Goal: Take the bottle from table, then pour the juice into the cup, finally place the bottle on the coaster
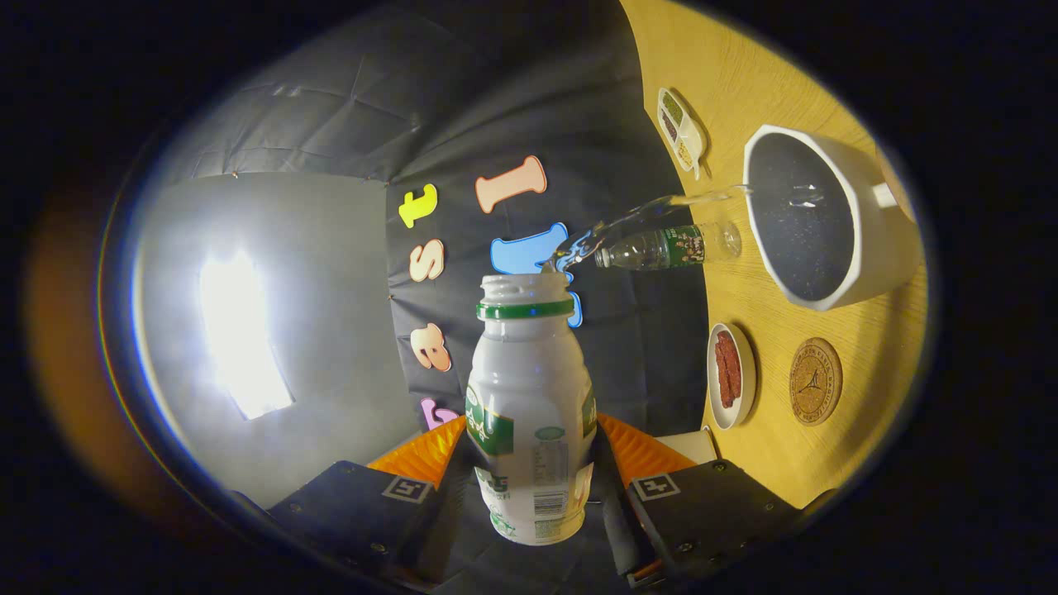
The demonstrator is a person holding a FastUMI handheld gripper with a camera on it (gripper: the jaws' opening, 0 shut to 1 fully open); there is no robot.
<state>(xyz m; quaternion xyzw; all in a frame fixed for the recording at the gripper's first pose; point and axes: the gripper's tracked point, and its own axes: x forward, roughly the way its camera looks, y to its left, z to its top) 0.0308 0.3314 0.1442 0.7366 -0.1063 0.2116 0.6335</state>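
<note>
My gripper (529, 450) is shut on a white plastic bottle (529, 397) with a green label and a green neck ring; its cap is off. The whole view is rolled sideways, so the bottle is tipped over. A clear stream of liquid (636, 216) arcs from the bottle's mouth into a white angular cup (864, 248) with a dark inside, standing on the wooden table (769, 66). A round cork coaster (815, 381) lies on the table beside the cup, with nothing on it.
A clear water bottle (669, 248) stands on the table near the cup. A small white dish (731, 376) holding something red sits beside the coaster. A white divided dish (681, 130) with spices lies farther off. A bright light panel (240, 339) glares on the booth wall.
</note>
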